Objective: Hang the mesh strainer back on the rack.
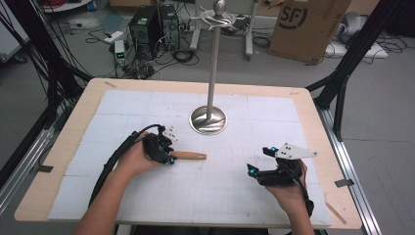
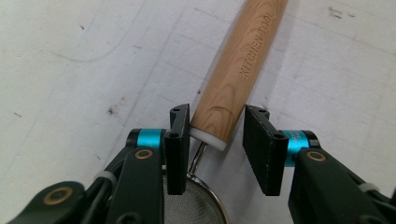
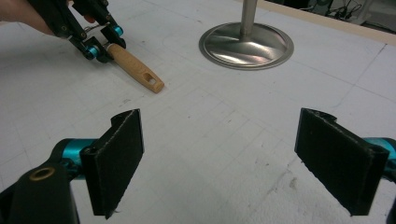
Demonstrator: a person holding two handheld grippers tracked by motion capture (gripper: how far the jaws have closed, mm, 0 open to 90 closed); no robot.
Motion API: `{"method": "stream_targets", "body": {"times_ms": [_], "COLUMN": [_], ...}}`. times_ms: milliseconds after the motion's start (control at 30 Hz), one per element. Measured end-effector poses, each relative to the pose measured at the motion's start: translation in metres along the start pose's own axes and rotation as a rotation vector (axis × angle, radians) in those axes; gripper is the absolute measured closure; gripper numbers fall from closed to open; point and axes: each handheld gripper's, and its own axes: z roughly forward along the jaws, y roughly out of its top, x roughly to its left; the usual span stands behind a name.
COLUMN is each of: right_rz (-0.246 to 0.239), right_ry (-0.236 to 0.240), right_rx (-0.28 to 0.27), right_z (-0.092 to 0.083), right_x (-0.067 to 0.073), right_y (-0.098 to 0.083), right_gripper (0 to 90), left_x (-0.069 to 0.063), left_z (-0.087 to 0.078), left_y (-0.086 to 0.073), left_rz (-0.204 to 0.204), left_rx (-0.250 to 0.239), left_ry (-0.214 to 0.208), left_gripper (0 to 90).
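Left hand-held gripper (image 2: 217,147) straddles the strainer's wooden handle (image 2: 240,70) near its white collar, jaws spread with a gap on the right, likely lining up a grasp. Strainer lies flat on tabletop (image 1: 147,105) beside the metal stand (image 1: 208,120). Right hand-held gripper (image 3: 236,161) spread wide, empty.

Both tongs are black with cyan collars and brass screws; the left tongs (image 1: 171,159) trail a thick black cable, the right tongs (image 1: 250,171) carry a grey three-cornered plate. Forearms are bare.
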Motion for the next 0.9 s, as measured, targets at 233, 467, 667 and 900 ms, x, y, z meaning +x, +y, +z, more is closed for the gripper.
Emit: {"method": "stream_targets", "body": {"times_ms": [233,467,667,900], "right_rz": [-0.007,-0.002,0.002,0.001], "right_ry": [0.003,0.002,0.003,0.002], "right_rx": [0.001,0.004,0.009,0.011], "right_z": [0.0013,0.0018,0.0025,0.0026], "right_x": [0.0013,0.0019,0.0018,0.0017], "right_y": [0.0005,0.0005,0.0,-0.0001], "right_gripper": [14.5,14.5,14.5,14.5], "left_x": [-0.0008,0.0015,0.0028,0.0001], "left_z": [-0.0032,0.0002,0.0009,0.0024], "left_y": [-0.0044,-0.0051,-0.0034,-0.0001], "left_rz": [-0.001,-0.013,-0.01,-0.012], "left_rx": [0.02,0.031,0.029,0.04], "left_ry": [-0.017,0.001,0.002,0.006], "left_gripper": [65.4,57.3,57.5,64.5]}}
